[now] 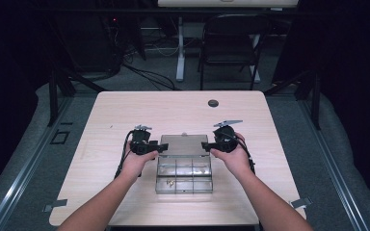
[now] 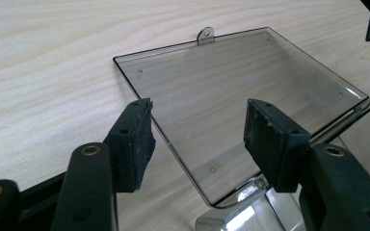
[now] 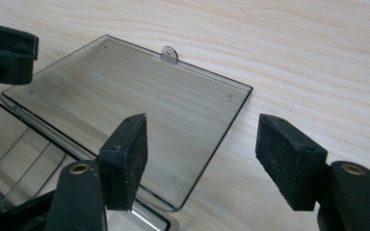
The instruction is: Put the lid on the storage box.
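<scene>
A clear plastic compartment box (image 1: 184, 179) lies on the wooden table, its smoky lid (image 1: 184, 143) folded back flat on the tabletop behind it. Small brass pieces (image 1: 169, 183) rest in a front left compartment. My left gripper (image 1: 163, 147) is at the lid's left edge. In the left gripper view its jaws (image 2: 198, 120) stand open astride the edge of the lid (image 2: 241, 82), pads apart from it. My right gripper (image 1: 204, 145) is at the lid's right edge, open (image 3: 202, 132) over the corner of the lid (image 3: 125, 96). The lid's latch tab (image 3: 169, 54) points away.
A round dark grommet (image 1: 213, 103) sits in the table's far part. A black folding chair (image 1: 231, 43) and a white desk leg (image 1: 180, 48) stand beyond the table. Bare tabletop (image 1: 111, 120) lies on both sides of the box.
</scene>
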Available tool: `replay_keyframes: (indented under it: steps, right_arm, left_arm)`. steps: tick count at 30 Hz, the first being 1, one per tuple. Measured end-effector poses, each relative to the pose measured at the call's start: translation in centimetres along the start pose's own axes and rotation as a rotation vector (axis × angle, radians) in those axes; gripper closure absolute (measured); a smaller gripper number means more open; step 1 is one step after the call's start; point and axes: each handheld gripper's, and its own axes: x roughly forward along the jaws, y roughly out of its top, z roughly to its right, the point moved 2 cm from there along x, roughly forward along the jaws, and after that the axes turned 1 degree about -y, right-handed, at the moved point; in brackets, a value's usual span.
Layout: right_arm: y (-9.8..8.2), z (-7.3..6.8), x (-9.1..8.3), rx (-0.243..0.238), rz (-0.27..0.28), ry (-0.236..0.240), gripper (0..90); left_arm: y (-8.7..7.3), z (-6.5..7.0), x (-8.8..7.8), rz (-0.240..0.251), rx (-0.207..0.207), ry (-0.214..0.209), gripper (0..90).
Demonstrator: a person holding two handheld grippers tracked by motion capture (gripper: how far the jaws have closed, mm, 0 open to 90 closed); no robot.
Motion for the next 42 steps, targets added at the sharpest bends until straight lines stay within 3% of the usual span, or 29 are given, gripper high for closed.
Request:
replay_keyframes:
  steps: [10, 17, 21, 27, 42]
  right_arm:
    - [0.7, 0.5, 1.9, 0.058, -0.019, 0.004, 36.9]
    - [1.2, 1.4, 2.6, 0.117, -0.018, 0.003, 38.3]
    - [1.0, 1.9, 3.1, 0.144, -0.046, 0.004, 38.9]
    - [0.9, 2.4, 3.8, 0.191, -0.070, 0.027, 38.9]
    - [0.4, 2.3, 5.5, 0.250, -0.136, 0.081, 39.2]
  left_arm:
    - [1.3, -0.3, 1.1, 0.003, -0.041, 0.005, 43.8]
    - [1.6, -1.1, 2.0, -0.018, -0.079, 0.022, 44.2]
    - [1.4, -1.6, 2.3, -0.038, -0.091, 0.028, 45.2]
    - [1.4, -2.0, 2.8, -0.046, -0.111, 0.022, 46.1]
    - [1.2, -2.3, 3.5, -0.075, -0.152, -0.024, 46.7]
